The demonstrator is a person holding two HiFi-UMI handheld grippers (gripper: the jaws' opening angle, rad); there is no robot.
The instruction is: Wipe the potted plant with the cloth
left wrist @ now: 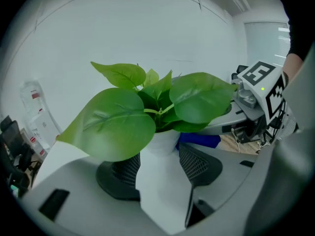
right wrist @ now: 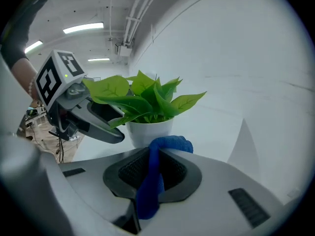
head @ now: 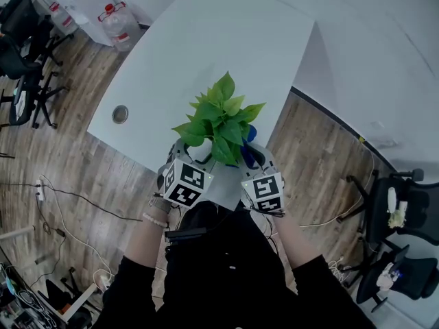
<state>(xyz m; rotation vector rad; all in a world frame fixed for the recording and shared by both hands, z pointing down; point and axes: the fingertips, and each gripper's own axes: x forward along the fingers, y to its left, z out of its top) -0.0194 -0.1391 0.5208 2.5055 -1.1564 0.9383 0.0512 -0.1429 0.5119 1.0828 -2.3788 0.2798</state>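
White table, curved edge, with a round cable port set in it. Wood-plank floor all round. Office chairs to one side, water bottles past the table's far end. Potted plant stands near the table's near edge: broad glossy green leaves, plain white pot. Left gripper: jaws closed onto the pot's two sides. Right gripper: jaws pinching a blue cloth, which bunches out at the tips just beside the pot
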